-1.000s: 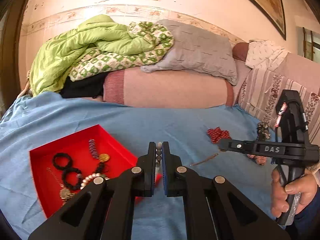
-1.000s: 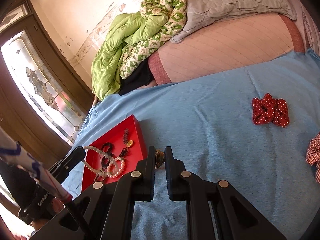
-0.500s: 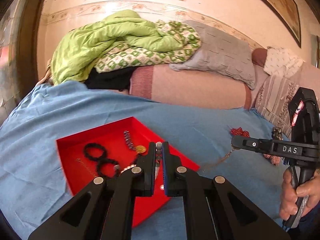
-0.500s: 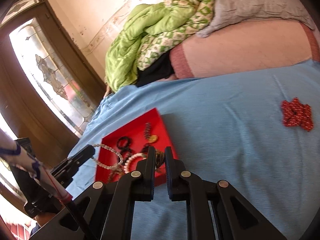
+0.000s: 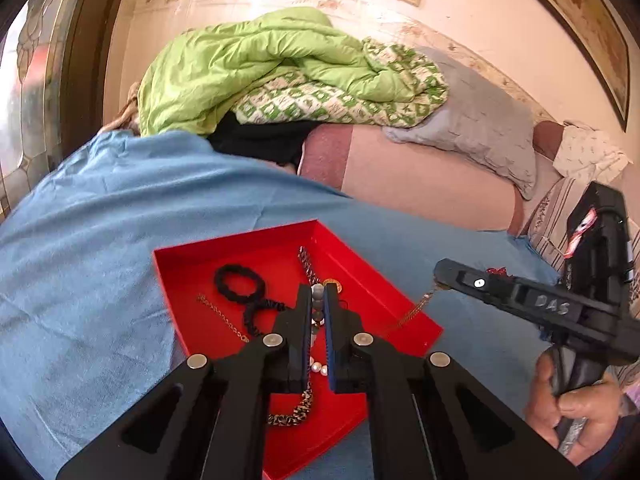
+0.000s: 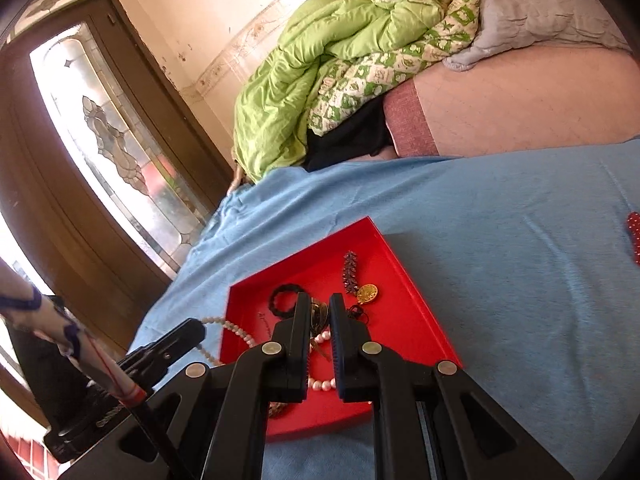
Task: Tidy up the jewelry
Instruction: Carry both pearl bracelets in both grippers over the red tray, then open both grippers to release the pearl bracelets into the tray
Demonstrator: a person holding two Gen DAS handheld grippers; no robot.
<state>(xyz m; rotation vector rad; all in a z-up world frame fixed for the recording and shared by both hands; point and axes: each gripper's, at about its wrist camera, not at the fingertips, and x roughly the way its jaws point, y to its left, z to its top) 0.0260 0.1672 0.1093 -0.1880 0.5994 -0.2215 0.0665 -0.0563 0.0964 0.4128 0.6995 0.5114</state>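
the left gripper (image 5: 318,300) is clamped on a bead necklace (image 5: 318,303): grey beads sit pinched between its closed jaws, and white pearls of the same strand show lower in the gap, hanging over the red tray (image 5: 192,258). in the right wrist view that strand runs from the left gripper's tip (image 6: 196,330) across the tray's left rim and down onto the tray floor.

the right gripper (image 6: 319,312) is likewise closed, gripping a dark metallic piece with a thin gold chain (image 5: 416,310); in the left wrist view the chain hangs from its tip (image 5: 440,278) down toward the tray's right wall. a hand (image 5: 576,408) grips the handle of this gripper at the lower right.

both grippers are held above the near half of the tray, which lies on a blue sheet (image 5: 100,240). just beyond the fingertips, on the tray floor, lie two black hair ties (image 5: 240,284), a fine gold chain on the tray floor (image 5: 222,318), a dark purple beaded strand (image 6: 351,270) and a round gold pendant (image 6: 367,293). a leopard-print band (image 5: 294,412) lies near the front edge.

farther off, a red polka-dot scrunchie (image 6: 634,236) lies on the sheet, well apart from the tray. beyond are a green quilt (image 5: 248,60), a grey pillow (image 5: 480,120) and a stained-glass door (image 6: 108,136).
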